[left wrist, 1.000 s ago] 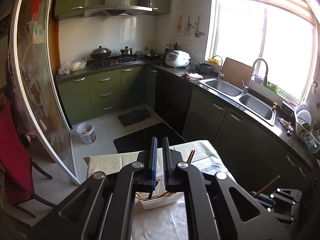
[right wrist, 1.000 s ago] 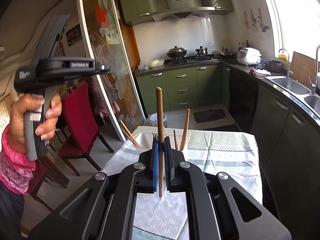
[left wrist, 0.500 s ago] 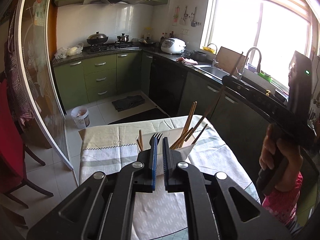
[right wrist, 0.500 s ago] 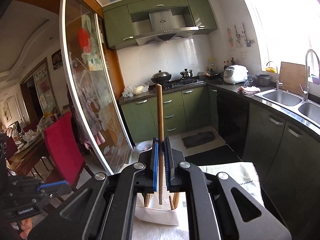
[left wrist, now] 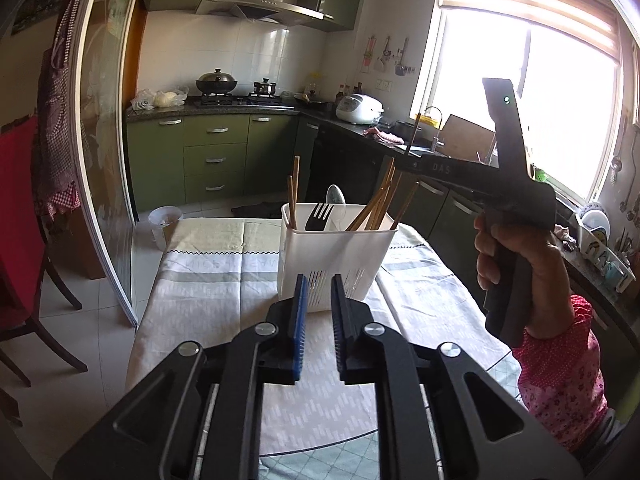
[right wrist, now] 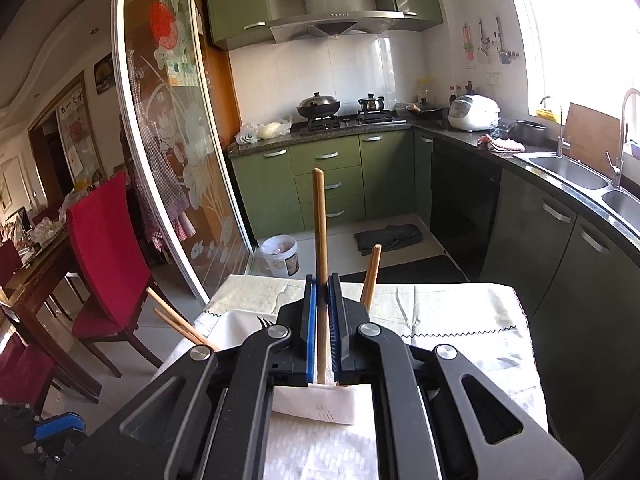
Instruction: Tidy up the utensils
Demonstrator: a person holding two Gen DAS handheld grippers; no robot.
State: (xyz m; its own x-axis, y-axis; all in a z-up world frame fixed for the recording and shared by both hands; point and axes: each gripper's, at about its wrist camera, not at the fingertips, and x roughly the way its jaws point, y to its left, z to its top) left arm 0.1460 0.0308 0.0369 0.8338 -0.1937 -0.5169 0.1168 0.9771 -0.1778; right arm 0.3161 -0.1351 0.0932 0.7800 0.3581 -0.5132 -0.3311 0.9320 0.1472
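A white utensil caddy (left wrist: 336, 254) stands on the cloth-covered table (left wrist: 208, 280). It holds several wooden chopsticks (left wrist: 378, 204), a dark fork (left wrist: 318, 216) and a spoon (left wrist: 336, 200). My left gripper (left wrist: 319, 292) is open and empty, low on the near side of the caddy. My right gripper (right wrist: 323, 300) is shut on one upright wooden chopstick (right wrist: 320, 224), right above the caddy (right wrist: 316, 402). In the left wrist view the right gripper's body (left wrist: 508, 196) hangs over the caddy's right side.
The table edge drops to tiled floor on the left. A red chair (right wrist: 104, 248) and glass sliding door (right wrist: 168, 152) stand left. Green cabinets and a sink counter (right wrist: 576, 184) run along the right. A small bin (right wrist: 280, 256) sits beyond the table.
My left gripper came down close to the caddy and its jaws opened a little. My right gripper dropped lower over the caddy, still holding the chopstick.
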